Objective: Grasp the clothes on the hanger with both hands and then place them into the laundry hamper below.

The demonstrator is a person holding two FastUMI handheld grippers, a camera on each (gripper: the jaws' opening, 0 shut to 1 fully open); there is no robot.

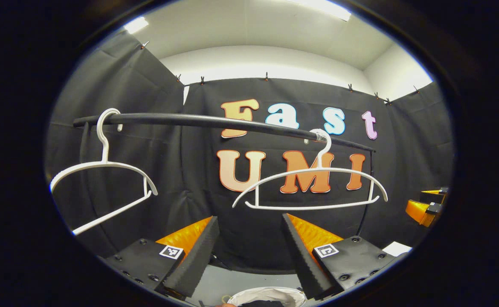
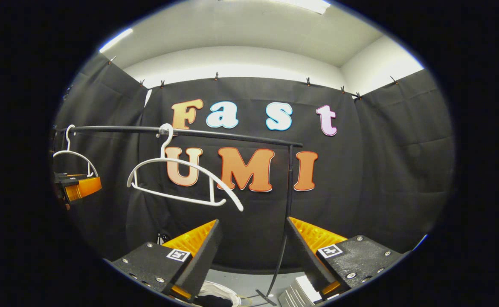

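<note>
Holding both my left gripper (image 1: 249,251) and right gripper (image 2: 251,253) wide open, empty — bare white hangers (image 1: 311,187) above, the laundry hamper (image 1: 266,295) just below my left.

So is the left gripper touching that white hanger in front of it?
Apart. In the left gripper view, the left gripper is open, below the white hanger, with black cloth visible between fingertips and the hanger's bottom bar.
</note>
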